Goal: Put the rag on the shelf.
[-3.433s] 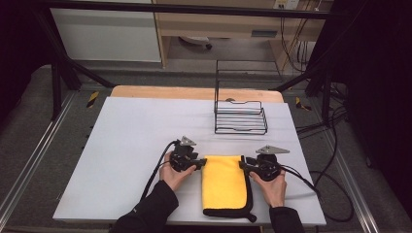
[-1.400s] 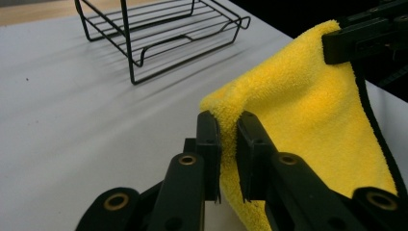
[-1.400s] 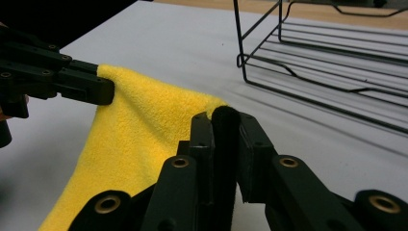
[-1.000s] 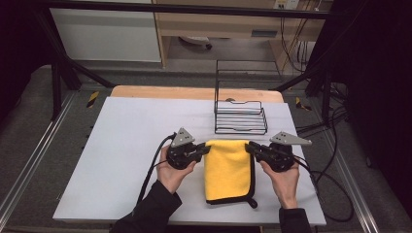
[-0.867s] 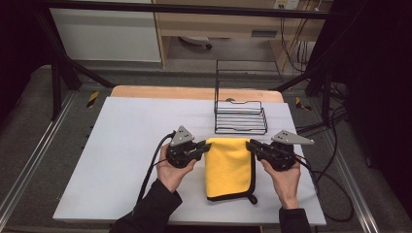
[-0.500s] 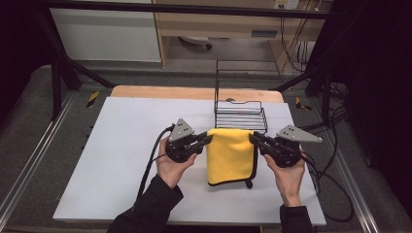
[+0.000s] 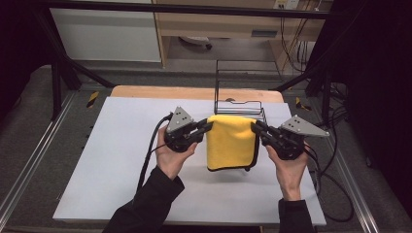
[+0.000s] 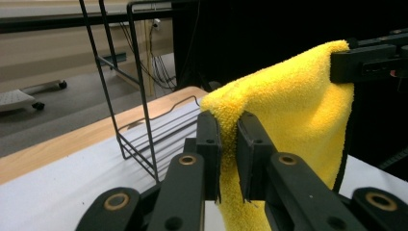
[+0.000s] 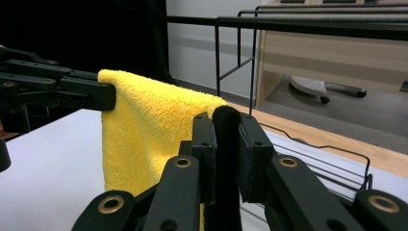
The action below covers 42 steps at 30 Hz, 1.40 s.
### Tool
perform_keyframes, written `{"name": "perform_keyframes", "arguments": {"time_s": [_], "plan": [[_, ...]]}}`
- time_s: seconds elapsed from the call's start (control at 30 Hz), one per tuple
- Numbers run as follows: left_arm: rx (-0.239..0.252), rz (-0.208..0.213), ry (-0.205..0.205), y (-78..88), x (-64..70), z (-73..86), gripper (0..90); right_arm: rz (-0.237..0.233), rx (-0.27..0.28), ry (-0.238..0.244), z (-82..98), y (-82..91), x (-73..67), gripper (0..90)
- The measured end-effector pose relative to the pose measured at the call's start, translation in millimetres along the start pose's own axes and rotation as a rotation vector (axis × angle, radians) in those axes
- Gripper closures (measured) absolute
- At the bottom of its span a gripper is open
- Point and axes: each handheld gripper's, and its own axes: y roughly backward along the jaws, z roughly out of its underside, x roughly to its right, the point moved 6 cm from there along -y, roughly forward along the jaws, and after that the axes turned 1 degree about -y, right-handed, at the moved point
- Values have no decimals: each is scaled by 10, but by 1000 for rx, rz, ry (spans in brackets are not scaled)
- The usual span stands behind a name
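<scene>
A folded yellow towel [image 7: 231, 141] with a black edge hangs in the air between my two grippers, above the white table [image 7: 111, 160]. My left gripper [image 7: 208, 125] is shut on the towel's upper left corner; in the left gripper view the yellow towel [image 8: 288, 106] is pinched between the jaws of my left gripper [image 8: 228, 144]. My right gripper [image 7: 255, 127] is shut on the upper right corner, where the towel's black edge [image 9: 226, 139] sits between the jaws of my right gripper [image 9: 226, 144]. The towel's lower end hangs free just above the table.
A black wire rack [image 7: 238, 92] stands right behind the towel at the back of the table. A wooden strip [image 7: 160, 92] runs along the table's far edge. Cables [image 7: 148, 155] trail from both grippers over the table.
Both grippers have risen and moved toward the rack with the towel, which lay flat on the table earlier and now hangs between them.
</scene>
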Motion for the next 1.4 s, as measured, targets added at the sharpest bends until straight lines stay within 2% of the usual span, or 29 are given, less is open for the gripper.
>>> {"name": "perform_keyframes", "arguments": {"time_s": [0.27,0.5,0.83,1.1,1.17,1.23,1.4], "plan": [[39,-10,-6,-15,-36,-186,806,24,45,13,-194,11,16,798],[69,-29,-32,-40,-81,-411,806,46,79,24,-376,-5,54,798],[112,-39,-48,-50,-164,-665,806,64,135,36,-620,-28,86,798],[158,-53,-60,-59,-222,-947,806,80,178,62,-919,-37,136,798],[169,-58,-71,-59,-231,-1012,806,80,182,62,-943,-37,140,798],[183,-66,-80,-65,-235,-1078,806,86,198,65,-1051,-32,161,798],[219,-61,-83,-75,-249,-1230,806,92,229,76,-1222,3,187,797]]}}
